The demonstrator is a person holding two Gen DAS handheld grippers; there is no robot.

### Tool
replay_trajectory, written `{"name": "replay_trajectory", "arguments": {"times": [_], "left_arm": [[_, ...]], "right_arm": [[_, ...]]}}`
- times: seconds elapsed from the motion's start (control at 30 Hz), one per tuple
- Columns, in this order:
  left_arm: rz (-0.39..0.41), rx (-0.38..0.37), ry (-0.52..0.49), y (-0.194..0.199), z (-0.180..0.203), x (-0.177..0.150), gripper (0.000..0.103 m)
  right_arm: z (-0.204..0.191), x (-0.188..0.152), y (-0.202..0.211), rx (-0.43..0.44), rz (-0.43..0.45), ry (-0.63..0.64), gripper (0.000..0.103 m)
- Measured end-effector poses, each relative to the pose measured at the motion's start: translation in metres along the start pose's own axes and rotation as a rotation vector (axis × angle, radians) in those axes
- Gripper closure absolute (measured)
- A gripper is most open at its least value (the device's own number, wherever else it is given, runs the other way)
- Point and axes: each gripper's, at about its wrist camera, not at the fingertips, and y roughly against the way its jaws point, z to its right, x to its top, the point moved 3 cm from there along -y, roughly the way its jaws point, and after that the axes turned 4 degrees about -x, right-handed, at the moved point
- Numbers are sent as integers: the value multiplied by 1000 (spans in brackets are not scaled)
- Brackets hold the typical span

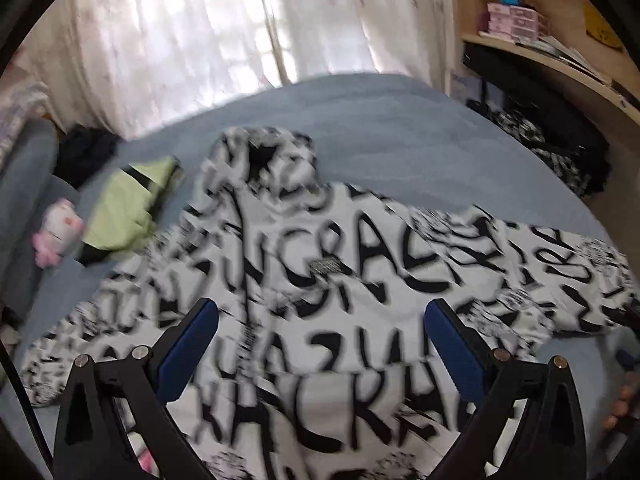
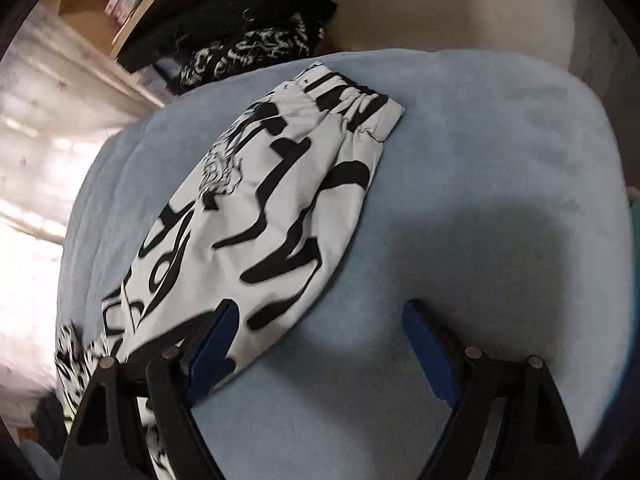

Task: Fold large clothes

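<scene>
A large white jacket (image 1: 320, 264) printed with black lettering lies spread on the blue bed (image 1: 400, 140). My left gripper (image 1: 320, 312) hangs open just above the jacket's middle, blue pads wide apart, nothing between them. In the right wrist view one sleeve (image 2: 260, 208) stretches across the bed, ending in an elastic cuff (image 2: 356, 108) at the far end. My right gripper (image 2: 320, 316) is open above the sleeve's lower edge. Its left pad (image 2: 212, 344) is over the cloth and its right pad (image 2: 428, 352) is over bare sheet.
A folded green and black garment (image 1: 128, 204) and a pink plush toy (image 1: 58, 232) lie at the bed's left. Dark clothes (image 2: 248, 32) are heaped under a wooden shelf (image 1: 560, 60) beside the bed. White curtains (image 1: 200, 32) hang behind. Fingers of a hand (image 1: 622, 404) show at the right edge.
</scene>
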Motion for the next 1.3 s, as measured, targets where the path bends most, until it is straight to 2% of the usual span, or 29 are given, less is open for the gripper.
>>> {"name": "replay_trajectory", "arguments": {"times": [0.23,0.3,0.33,0.37,0.43,0.5,0.6,0.7,0.8,0.87,0.93,1.0,1.07,1.13,1.17,1.23,1.3], "left_arm": [[-30,-6,-31,-15,10,-7,3],[-1,6,-58,-10,14,-7,9],[18,18,-69,-7,15,-6,11],[35,24,-71,-3,15,-5,13],[58,15,-54,5,13,-1,17],[81,0,-39,13,11,2,27],[126,22,-52,27,7,6,33],[174,67,-49,43,-4,8,33],[200,85,-4,59,-27,7,33],[190,101,36,64,-46,3,33],[160,112,84,63,-70,-7,33],[137,124,121,59,-91,-18,33],[102,153,154,52,-114,-34,33],[70,168,174,46,-131,-48,33],[52,164,187,42,-140,-56,33],[19,149,208,35,-153,-69,33],[-6,135,227,29,-161,-76,33]], "right_arm": [[-7,18,-19,-12,47,-33,20],[-7,28,-23,-11,50,-47,39],[-7,33,-25,-1,47,-50,64],[-6,36,-26,30,37,-56,83],[-5,43,-22,91,39,-74,94],[-15,47,2,116,117,-33,96],[-55,43,52,159,263,143,97],[-112,25,103,279,354,341,98],[-179,-19,158,414,426,593,98],[-215,-59,182,493,440,758,98],[-244,-97,188,567,403,887,97],[-265,-146,183,636,309,1019,97],[-277,-195,161,663,161,1129,93],[-283,-222,132,660,28,1169,89],[-280,-240,112,648,-69,1179,85],[-270,-265,86,621,-187,1174,77],[-254,-277,70,605,-269,1153,72]]}}
